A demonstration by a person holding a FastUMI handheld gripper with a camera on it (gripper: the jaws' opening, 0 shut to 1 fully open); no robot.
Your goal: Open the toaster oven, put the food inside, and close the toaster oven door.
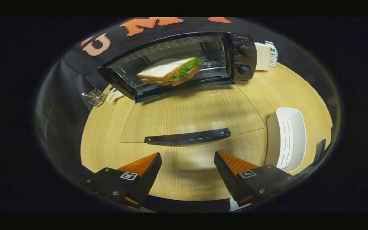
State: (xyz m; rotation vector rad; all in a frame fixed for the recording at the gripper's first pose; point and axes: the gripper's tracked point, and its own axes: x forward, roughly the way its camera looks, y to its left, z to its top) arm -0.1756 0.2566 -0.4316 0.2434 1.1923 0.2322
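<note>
The gripper hung above the wooden table with its fingers spread wide and nothing between them. Just ahead of them lay the toaster oven's glass door, folded flat down, its dark handle nearest the fingertips. Beyond the door, the black toaster oven stood open, and a triangular white-bread sandwich with green lettuce sat inside its cavity
</note>
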